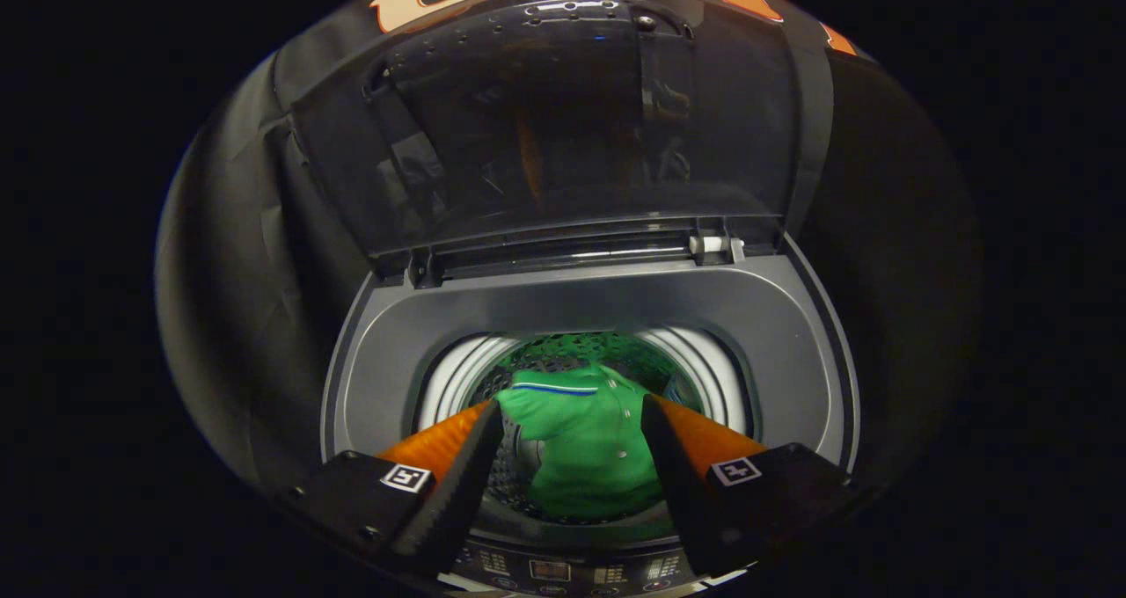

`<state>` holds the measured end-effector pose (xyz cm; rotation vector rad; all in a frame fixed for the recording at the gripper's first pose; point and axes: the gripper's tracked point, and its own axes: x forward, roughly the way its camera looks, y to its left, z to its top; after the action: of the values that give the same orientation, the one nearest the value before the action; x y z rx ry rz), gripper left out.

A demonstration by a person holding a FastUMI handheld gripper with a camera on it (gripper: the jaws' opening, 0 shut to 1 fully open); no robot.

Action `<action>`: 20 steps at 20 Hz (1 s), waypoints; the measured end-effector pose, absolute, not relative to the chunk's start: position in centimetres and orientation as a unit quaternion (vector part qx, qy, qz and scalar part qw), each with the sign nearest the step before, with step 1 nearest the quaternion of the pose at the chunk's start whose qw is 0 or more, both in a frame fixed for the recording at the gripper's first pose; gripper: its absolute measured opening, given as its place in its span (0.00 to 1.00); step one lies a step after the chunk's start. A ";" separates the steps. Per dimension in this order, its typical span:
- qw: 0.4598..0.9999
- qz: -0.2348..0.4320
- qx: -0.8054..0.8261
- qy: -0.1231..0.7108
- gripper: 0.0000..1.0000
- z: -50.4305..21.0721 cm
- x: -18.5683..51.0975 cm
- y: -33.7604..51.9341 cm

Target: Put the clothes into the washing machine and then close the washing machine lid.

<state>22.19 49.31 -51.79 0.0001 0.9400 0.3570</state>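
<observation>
with the dark translucent washing machine lid (563,132) standing upright behind the drum opening, nothing blocks the way in. one grey top-loading washing machine (765,334), one green shirt with a white-and-blue stripe (585,444) lying down in the perforated drum (563,352). gripper (572,413) fingers spread wide, gripping nothing, just above the drum rim. control panel (550,572) under the fingers.

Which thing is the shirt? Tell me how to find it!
Find the big grey washing machine with its dark see-through lid standing up. Look down its round hole into the drum. The shirt lies there, seen between the open tongs: bright green, with a blue-and-white stripe.
</observation>
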 end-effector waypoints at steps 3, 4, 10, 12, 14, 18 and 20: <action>0.878 0.169 0.003 0.448 0.99 -51.4 22.0 48.9; 0.880 0.169 0.004 0.444 0.99 -51.1 22.0 48.8; 0.897 0.181 0.018 0.402 0.99 -47.3 22.0 48.9; 0.909 0.188 0.024 0.372 0.99 -44.7 22.3 49.2; 0.921 0.202 0.026 0.333 0.99 -40.8 22.3 49.8; 0.938 0.222 0.043 0.261 0.98 -32.6 23.1 50.8; 0.945 0.225 0.054 0.231 0.98 -28.6 23.5 50.9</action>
<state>23.51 50.95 -28.59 0.1107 0.4699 0.4574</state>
